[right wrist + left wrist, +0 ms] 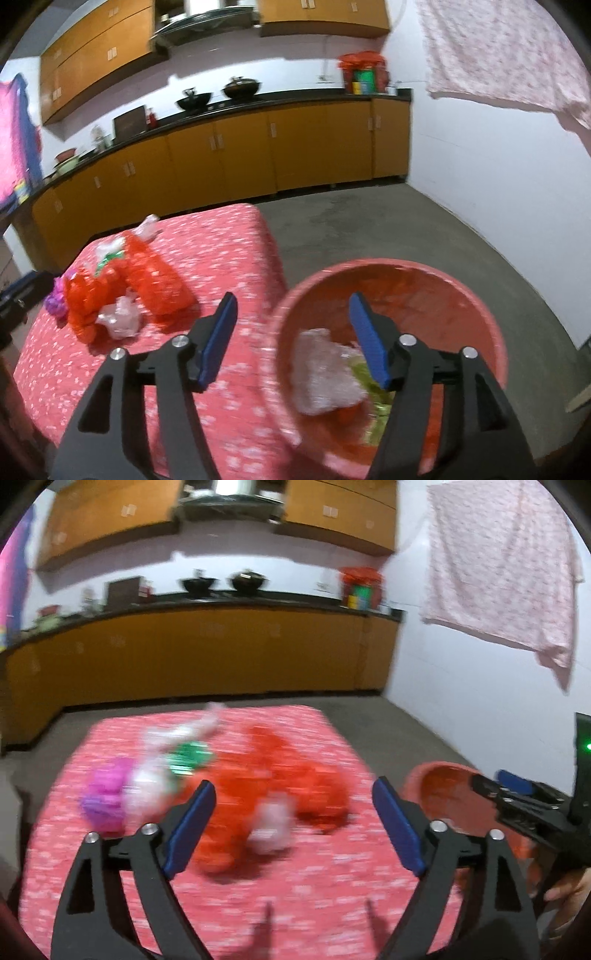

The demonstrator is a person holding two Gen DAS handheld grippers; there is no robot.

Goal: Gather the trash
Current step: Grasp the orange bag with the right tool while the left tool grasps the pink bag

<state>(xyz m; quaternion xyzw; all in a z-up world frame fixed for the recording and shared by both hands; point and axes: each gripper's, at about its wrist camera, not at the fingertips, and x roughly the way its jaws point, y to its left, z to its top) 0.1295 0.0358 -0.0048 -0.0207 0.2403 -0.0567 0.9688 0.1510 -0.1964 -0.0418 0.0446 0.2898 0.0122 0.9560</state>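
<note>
The left tool (293,825) stands wide open with nothing between its blue pads; it hangs over the near half of the bench (332,904), which wears a red cloth speckled white, and it looks straight along the bench toward the far edge; the right tool (293,341) is also open and empty, its pads well apart, poised above the round red plastic basin (480,295) that sits off the bench's right edge.

The remaining trash lies directly ahead of the left tool, in the middle of the bench: a crumpled red plastic bag (280,771), a small pale pink wad of wrapper (271,825) at its near side, a clear-and-green crinkled wrapper (184,755) and a purple crumpled scrap (105,797) toward the bench's left edge; blur hides finer shapes; the heap's long axis seems to run slantwise, from the near left toward the far edge.

In the basin already lie a clear crumpled bag (325,373) and some greenish scraps (373,398).

By my reading the left hand is the nearer to the heap, the pale wad being closest to its pads; the right hand is the nearer to the basin, so a pick falls to the left and a carry rightward follows.
</note>
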